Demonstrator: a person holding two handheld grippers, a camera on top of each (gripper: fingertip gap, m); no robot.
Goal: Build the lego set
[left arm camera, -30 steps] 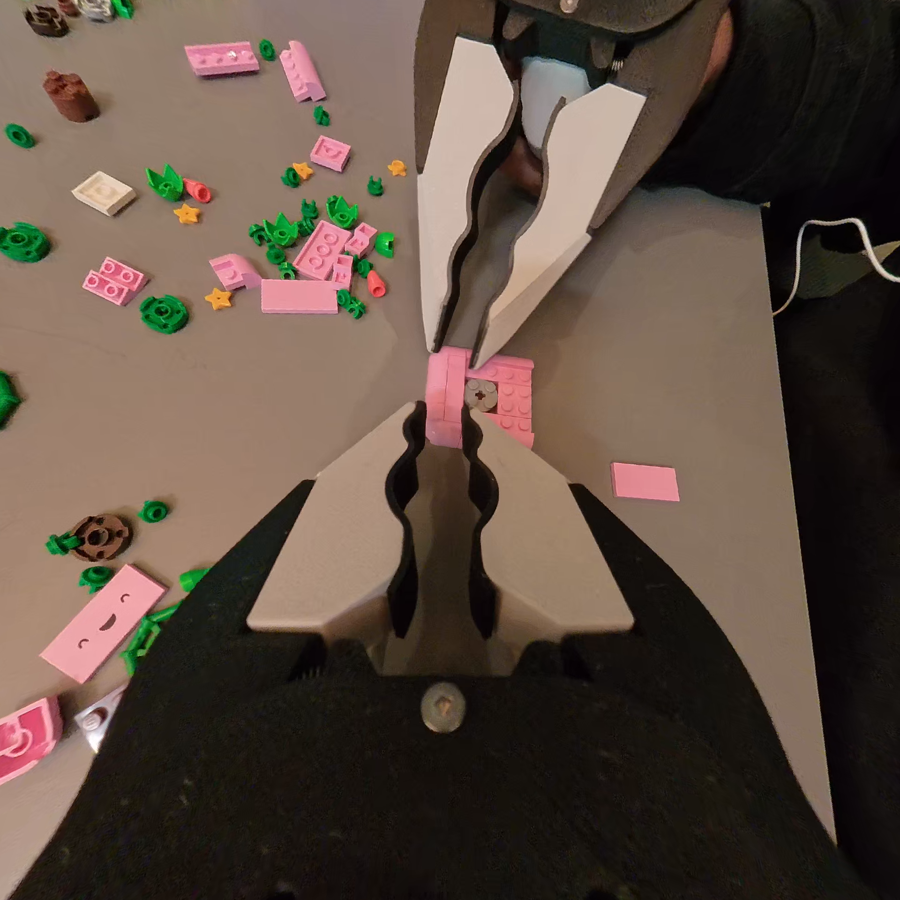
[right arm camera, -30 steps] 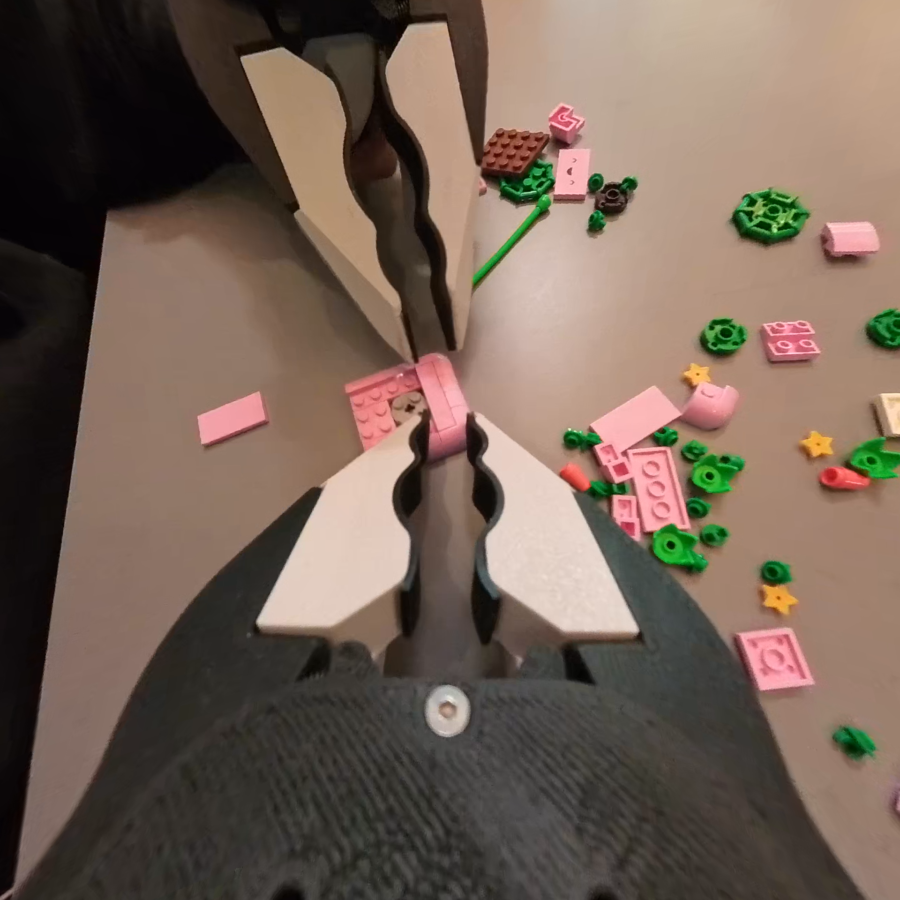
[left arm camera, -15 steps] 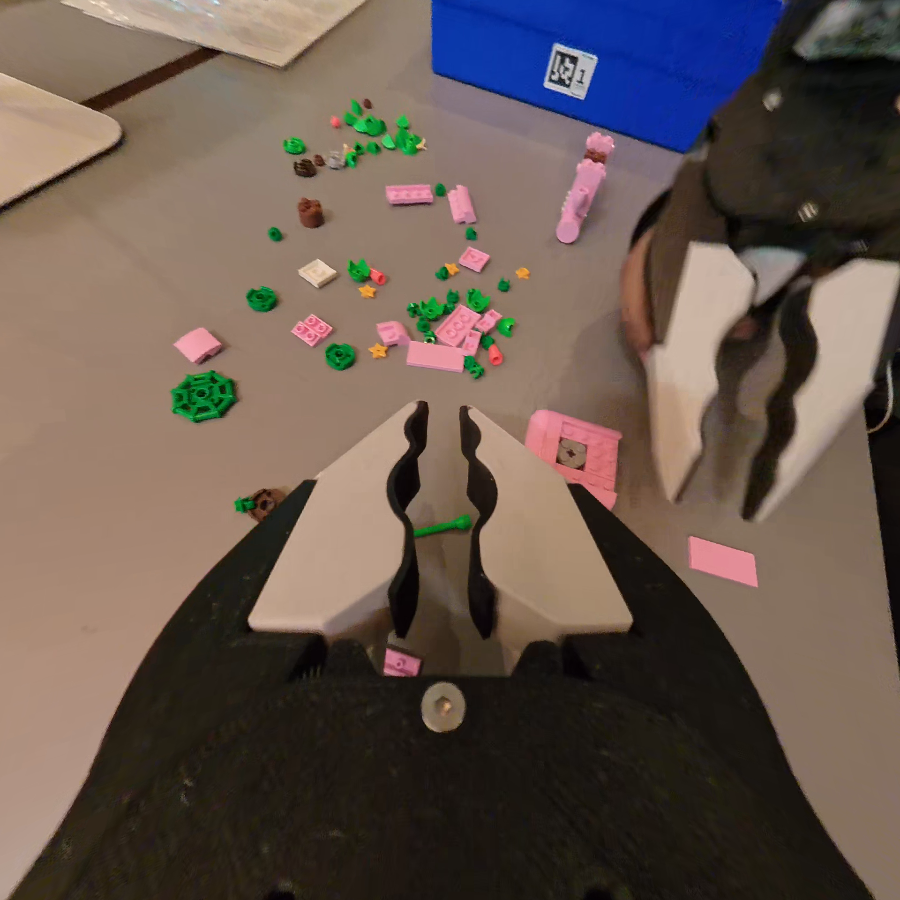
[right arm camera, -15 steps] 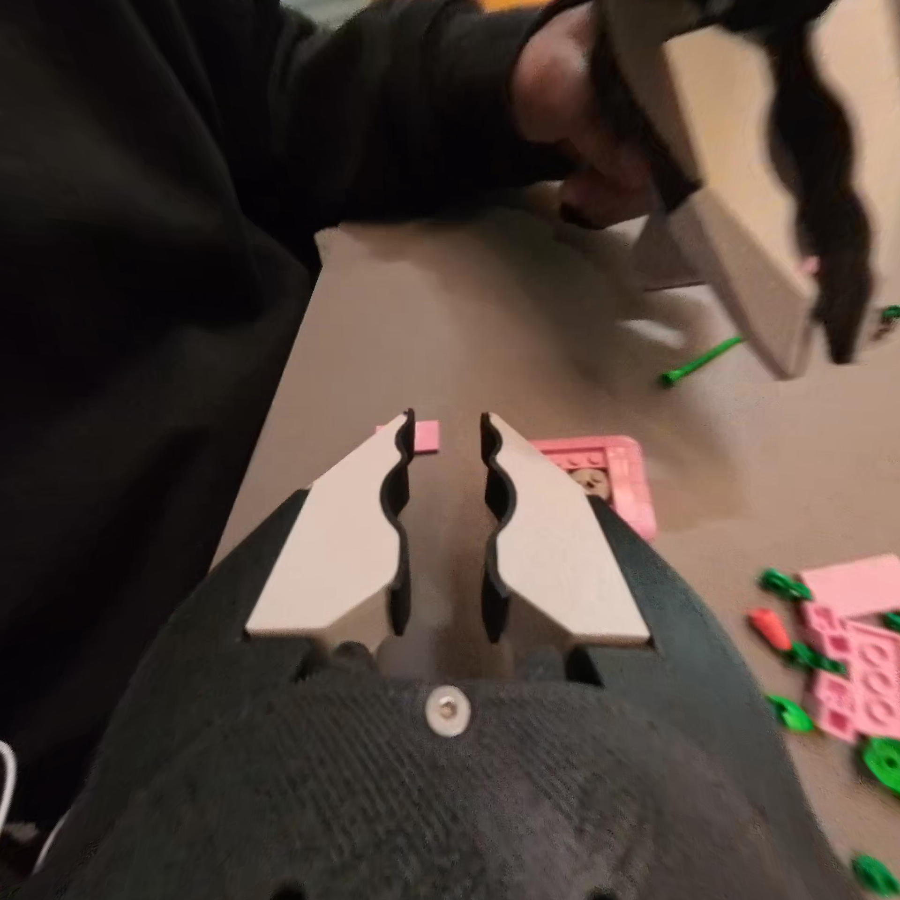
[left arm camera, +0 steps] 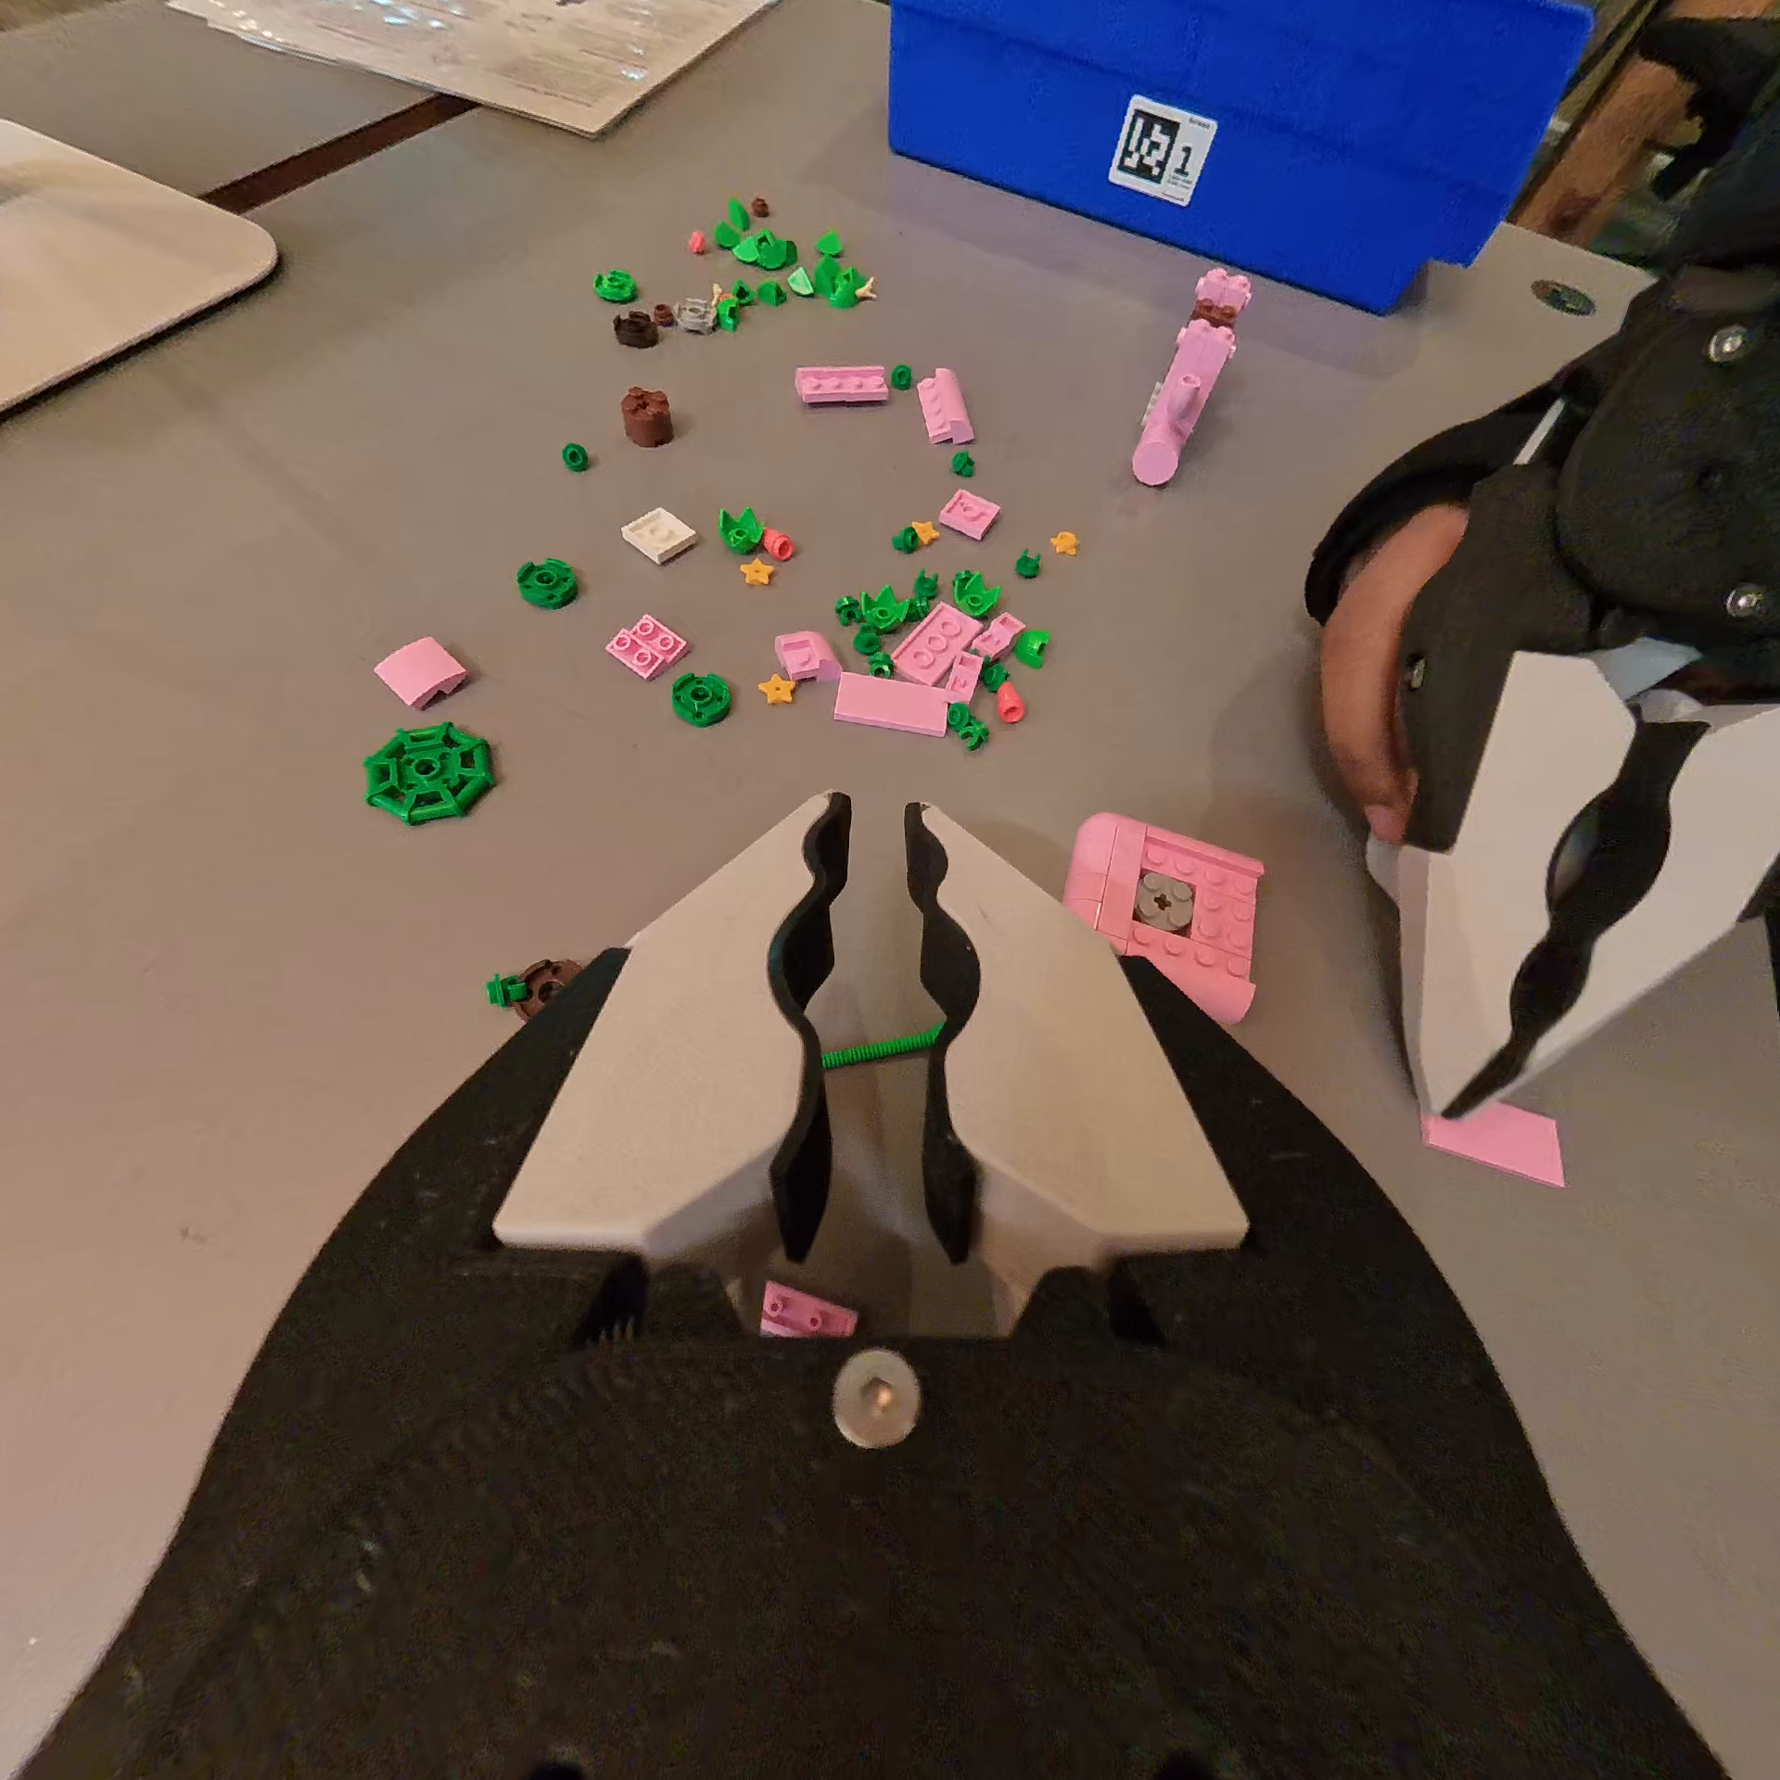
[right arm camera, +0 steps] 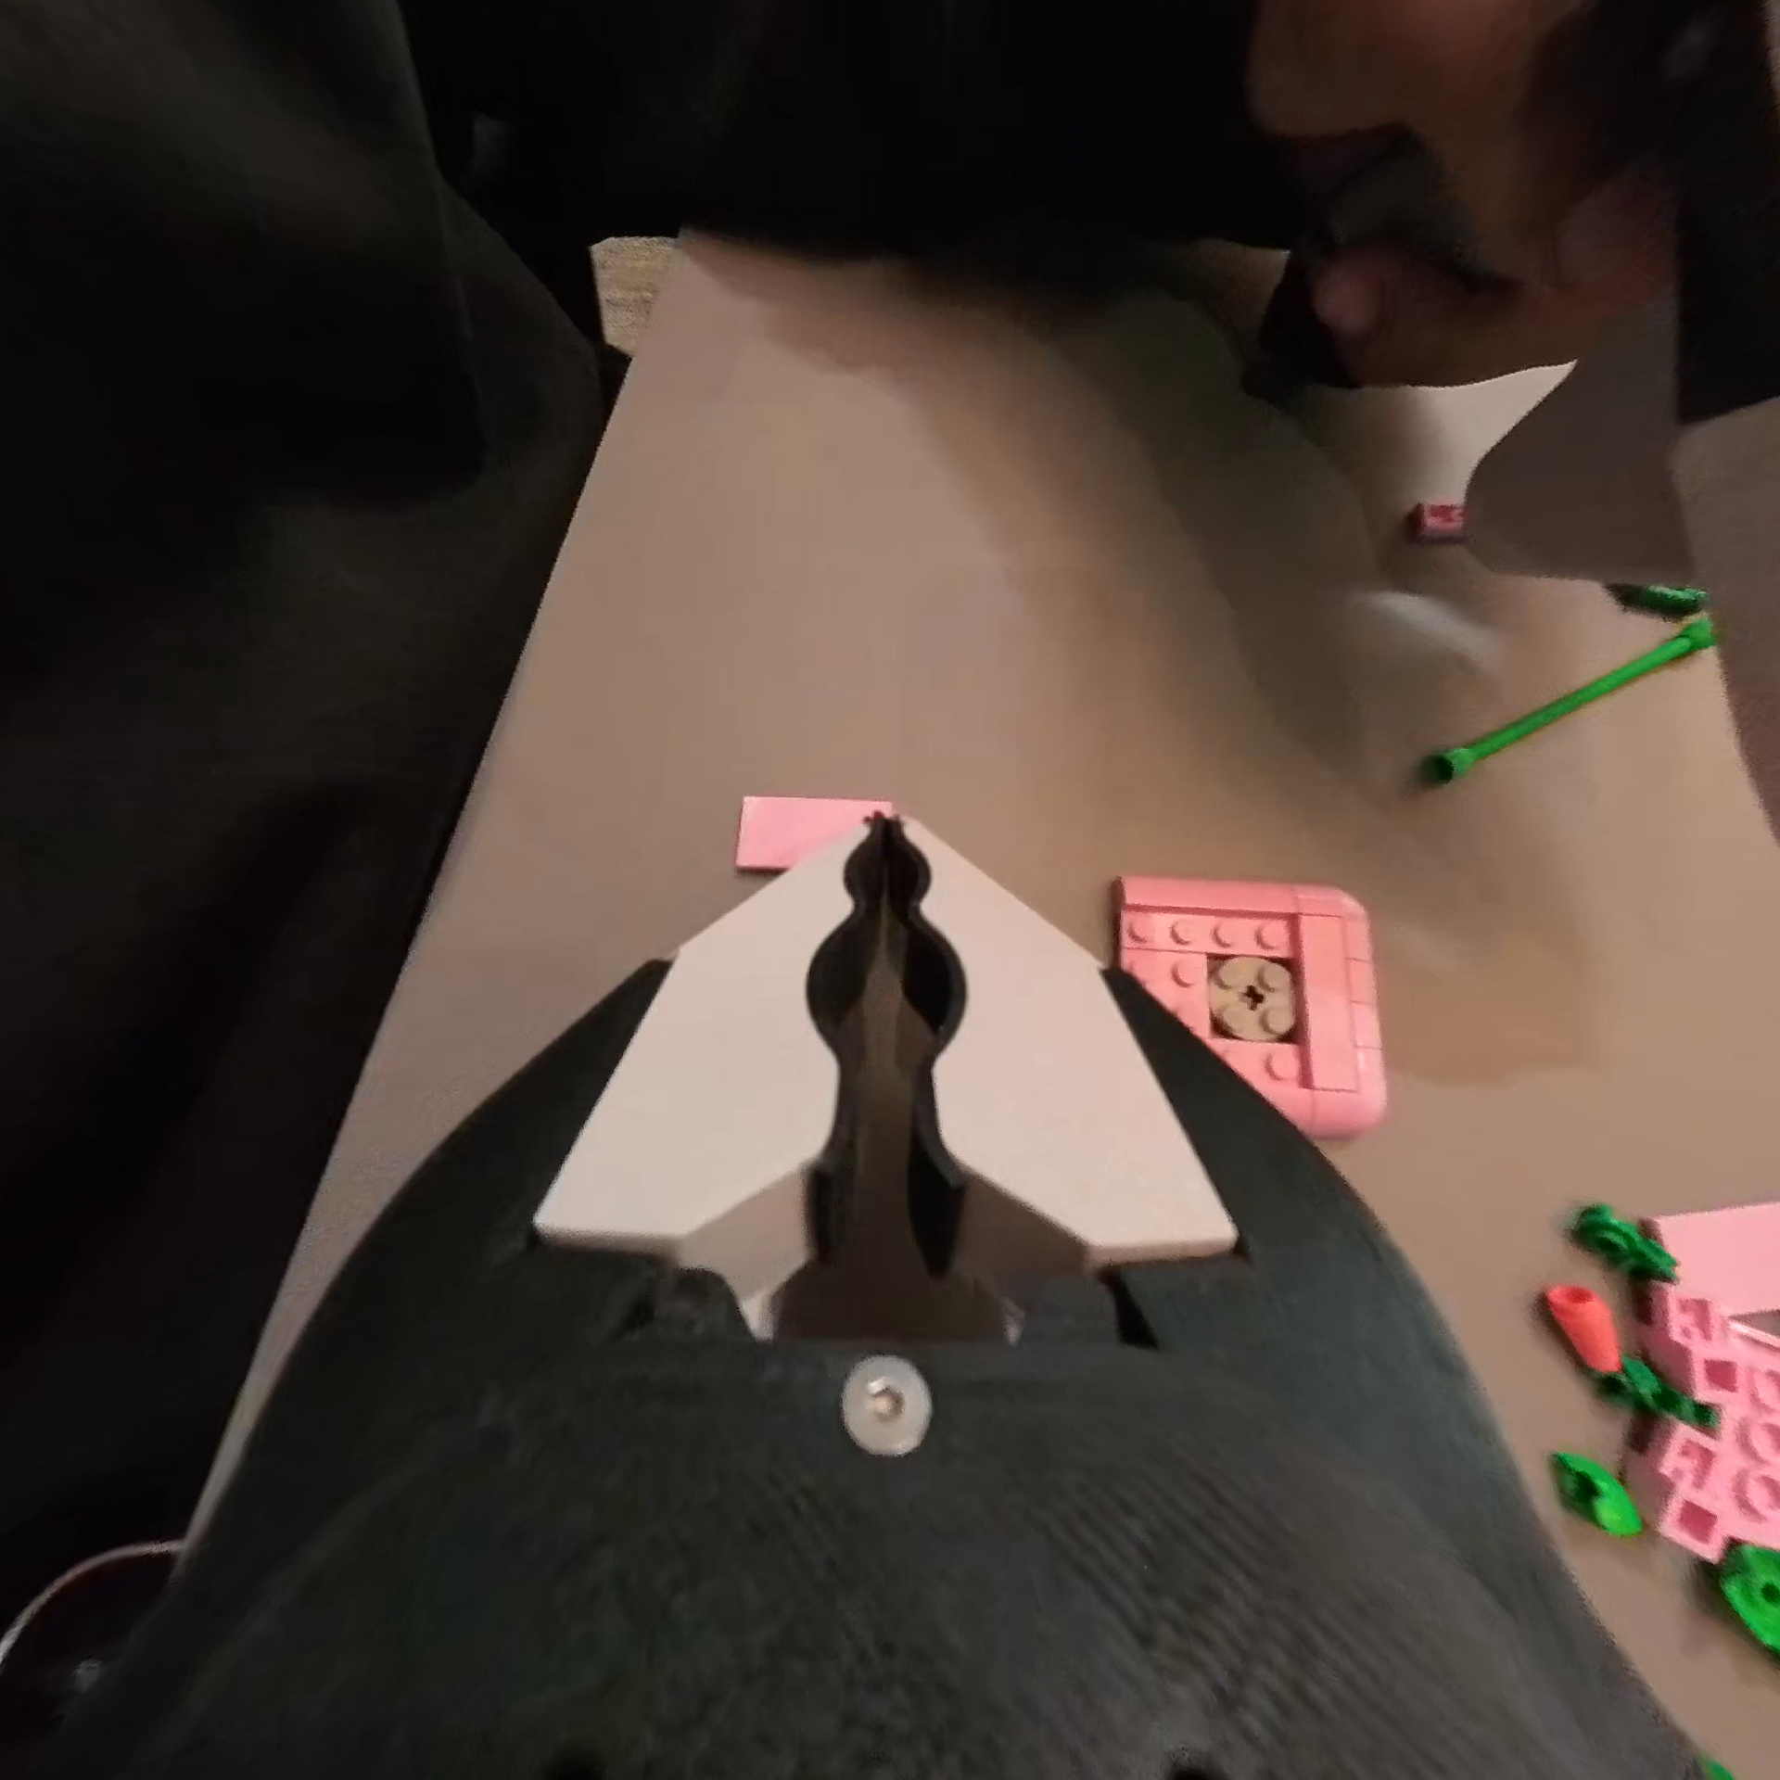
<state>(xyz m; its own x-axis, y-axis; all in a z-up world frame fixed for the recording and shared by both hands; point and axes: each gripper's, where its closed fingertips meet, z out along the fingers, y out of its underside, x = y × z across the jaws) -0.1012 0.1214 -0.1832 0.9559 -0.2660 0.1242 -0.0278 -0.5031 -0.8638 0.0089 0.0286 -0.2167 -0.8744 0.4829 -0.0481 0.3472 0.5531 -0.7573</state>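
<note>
The pink lego assembly (left arm camera: 1165,905) with a grey round stud piece in its middle lies flat on the grey table; it also shows in the right wrist view (right arm camera: 1252,1002). My left gripper (left arm camera: 876,809) hovers left of it, slightly open and empty. My right gripper (right arm camera: 881,824) is shut, its tips down at the edge of a flat pink tile (right arm camera: 799,833). The left wrist view shows the same: the right gripper (left arm camera: 1450,1108) meets the tile (left arm camera: 1498,1146) at its corner. I cannot tell whether the tile is pinched.
Loose pink and green pieces (left arm camera: 925,665) lie scattered beyond the left gripper, with a green web piece (left arm camera: 429,773) and a pink column (left arm camera: 1180,405). A blue bin (left arm camera: 1204,125) stands at the back. A green rod (right arm camera: 1560,703) lies near the table's edge (right arm camera: 539,693). The gap from one gripper's tips to the other's is roughly 15 cm. The left tips stand about 5 cm off the green rod (right arm camera: 1560,703).
Both grippers let go of the pink assembly and drew back from it. My right gripper opened wide, moved to the flat pink tile and shut there. The left gripper rose and stayed slightly open.
</note>
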